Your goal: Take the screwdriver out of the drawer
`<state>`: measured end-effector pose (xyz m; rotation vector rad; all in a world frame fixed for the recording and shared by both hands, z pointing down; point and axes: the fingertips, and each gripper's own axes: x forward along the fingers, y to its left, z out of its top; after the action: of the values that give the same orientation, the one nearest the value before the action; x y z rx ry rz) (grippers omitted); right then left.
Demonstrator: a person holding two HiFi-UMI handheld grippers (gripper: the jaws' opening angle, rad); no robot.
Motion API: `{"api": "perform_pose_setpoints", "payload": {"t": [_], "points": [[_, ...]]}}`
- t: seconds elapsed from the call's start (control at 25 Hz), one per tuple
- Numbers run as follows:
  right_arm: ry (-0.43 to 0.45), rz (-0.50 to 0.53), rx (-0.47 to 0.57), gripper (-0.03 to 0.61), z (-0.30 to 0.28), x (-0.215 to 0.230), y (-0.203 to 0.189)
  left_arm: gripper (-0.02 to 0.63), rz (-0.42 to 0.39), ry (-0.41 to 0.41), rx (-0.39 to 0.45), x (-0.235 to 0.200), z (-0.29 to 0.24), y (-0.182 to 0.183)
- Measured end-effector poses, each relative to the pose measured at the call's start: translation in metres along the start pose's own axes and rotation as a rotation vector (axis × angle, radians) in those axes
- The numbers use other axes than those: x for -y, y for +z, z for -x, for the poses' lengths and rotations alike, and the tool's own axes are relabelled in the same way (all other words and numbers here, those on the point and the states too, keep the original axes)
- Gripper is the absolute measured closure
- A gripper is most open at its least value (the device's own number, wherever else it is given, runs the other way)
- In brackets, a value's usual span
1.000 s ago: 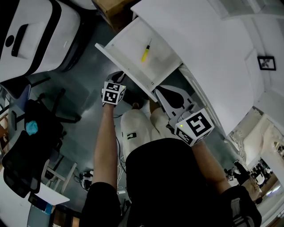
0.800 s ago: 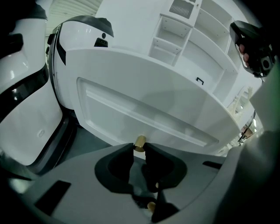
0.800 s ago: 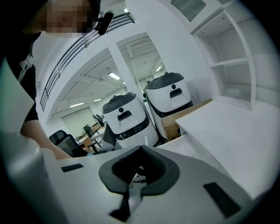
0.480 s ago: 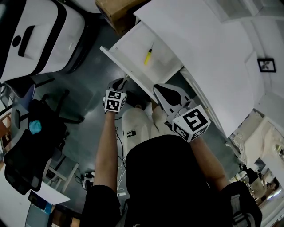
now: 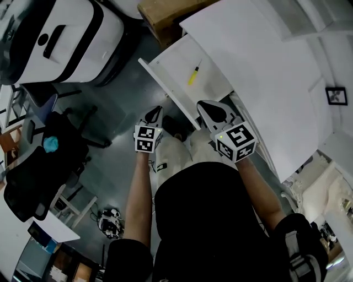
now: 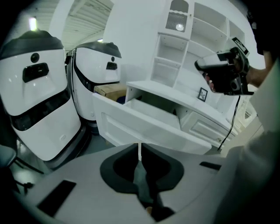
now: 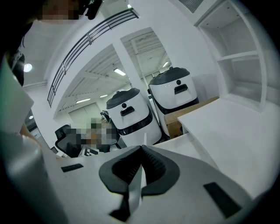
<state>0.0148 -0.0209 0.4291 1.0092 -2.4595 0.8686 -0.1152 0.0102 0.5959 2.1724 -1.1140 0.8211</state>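
Our left gripper (image 5: pixel 156 113), empty, has just been closing shut; our right gripper (image 5: pixel 205 106) sits clenched, empty. We see the yellow-handled screwdriver (image 5: pixel 193 74) toward the back edge of the open white drawer (image 5: pixel 168 59).

a cardboard box (image 5: pixel 165 14) sits beside a white machine (image 5: pixel 60 41).

Robotics lab or test hall — 2 white domed machines (image 6: pixel 35 100), black office chairs (image 5: pixel 30 182), white showroom-style cabinetry (image 6: pixel 175 65)
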Motion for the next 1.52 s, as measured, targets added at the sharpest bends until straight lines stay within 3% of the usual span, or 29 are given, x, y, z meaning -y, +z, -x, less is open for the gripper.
{"api": "perform_pose_setpoints", "payload": {"t": [0.4,0.8,1.08,1.52], "points": [[-0.025,0.003,-0.070,0.560,-0.021,0.036,-0.027,0.586,0.102,0.045,0.140,0.032,0.033,0.044],[-0.080,-0.098,-0.190,0.560,-0.063,0.089,-0.075,0.586,0.145,0.050,0.233,0.045,0.039,0.096],[-0.106,-0.169,-0.258,0.552,-0.103,0.126,-0.098,0.586,0.144,0.026,0.233,0.057,0.032,0.118],[-0.238,-0.223,-0.321,0.495,-0.159,0.170,-0.133,0.586,0.106,-0.008,0.227,0.067,0.022,0.133]]}}
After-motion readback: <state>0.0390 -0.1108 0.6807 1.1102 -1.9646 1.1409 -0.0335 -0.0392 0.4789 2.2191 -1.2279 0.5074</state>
